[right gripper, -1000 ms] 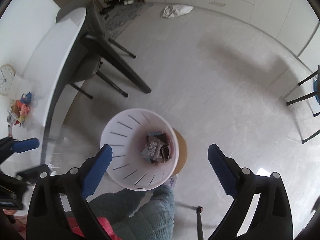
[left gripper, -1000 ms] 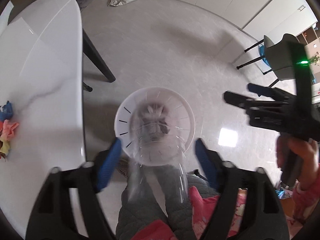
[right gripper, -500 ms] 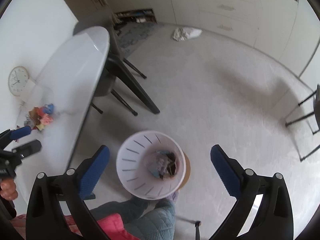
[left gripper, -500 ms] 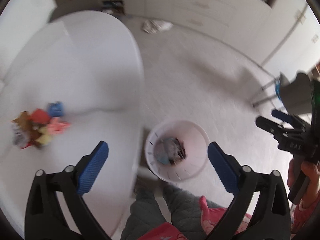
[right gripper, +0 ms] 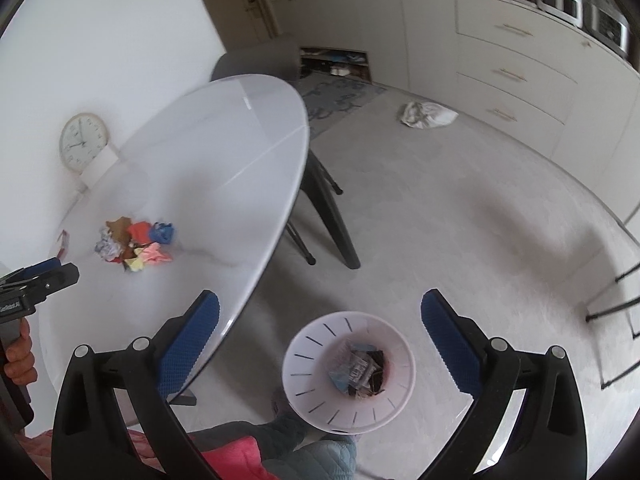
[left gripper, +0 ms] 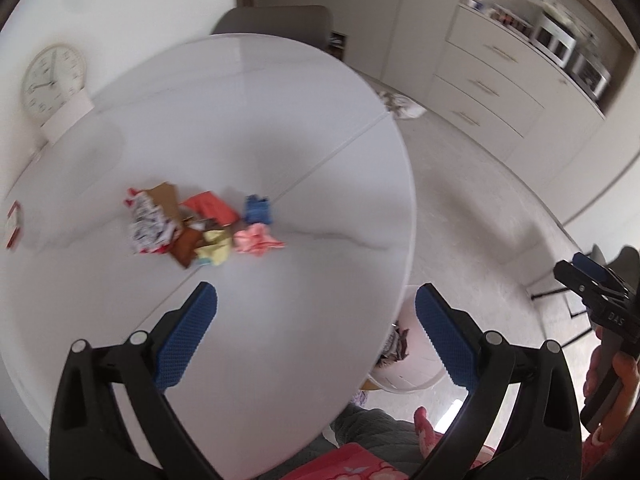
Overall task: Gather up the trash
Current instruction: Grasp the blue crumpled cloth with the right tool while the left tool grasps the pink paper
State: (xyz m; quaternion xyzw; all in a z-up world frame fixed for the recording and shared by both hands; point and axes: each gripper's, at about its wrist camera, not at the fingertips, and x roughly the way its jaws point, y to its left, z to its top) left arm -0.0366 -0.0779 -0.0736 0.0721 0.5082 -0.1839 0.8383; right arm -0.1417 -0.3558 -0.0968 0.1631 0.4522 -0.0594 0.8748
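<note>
A heap of crumpled trash (left gripper: pixel 200 226) in red, blue, pink, yellow and brown lies on the white oval table (left gripper: pixel 280 152); the right wrist view shows the same heap of trash (right gripper: pixel 134 246) far left. My left gripper (left gripper: pixel 316 328) hangs open above the table's near edge, short of the heap, nothing between its blue pads. A white slotted bin (right gripper: pixel 348 372) with wrappers inside stands on the floor by the person's legs. My right gripper (right gripper: pixel 320 330) is open above that bin, empty. From the left wrist only part of the bin (left gripper: pixel 412 356) shows past the table edge.
A round clock (left gripper: pixel 52 80) leans on the wall at the table's far side, and a small red-edged card (left gripper: pixel 14 224) lies at the left rim. A grey chair (right gripper: pixel 260 60), dark table legs (right gripper: pixel 332 216), a crumpled cloth (right gripper: pixel 426 114) on the floor and cabinets stand beyond.
Both grippers rose away from the bin. The left one swung left over the table, bringing the trash heap into view, and its jaws spread wider. A clear wrapper has dropped into the bin.
</note>
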